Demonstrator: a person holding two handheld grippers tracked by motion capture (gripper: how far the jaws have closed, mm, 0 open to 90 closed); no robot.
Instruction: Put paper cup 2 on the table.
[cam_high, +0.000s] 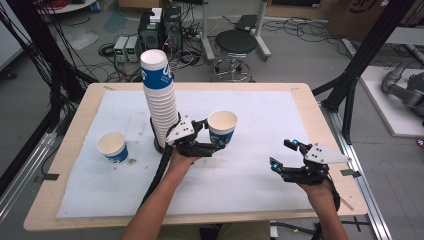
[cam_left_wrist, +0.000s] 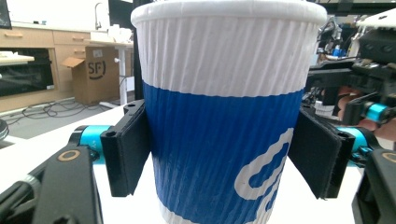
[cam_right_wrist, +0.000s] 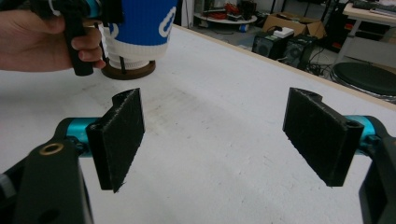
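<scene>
two hand-held black two-jaw grippers: left gripper (cam_high: 212, 139), right gripper (cam_high: 282, 152). flat black textured pads (cam_right_wrist: 119, 137), turquoise metal collars, brass-ringed pivots, grey three-cornered top plates, black trailing cables. forearms unsleeved.

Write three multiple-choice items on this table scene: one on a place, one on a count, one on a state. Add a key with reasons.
1. Where does the cup stack stand?
A. left of the held cup
B. right of it
C. on the stool

2. How many single cups are off the stack?
A. one
B. two
C. four

3. How is the right claw?
A. shut on a cup
B. open, empty
C. shut on cloth

Key: A, the high view shows it left; B, the left claw holds one, another cup stands at left; B, its pads stand apart with nothing between.
</scene>
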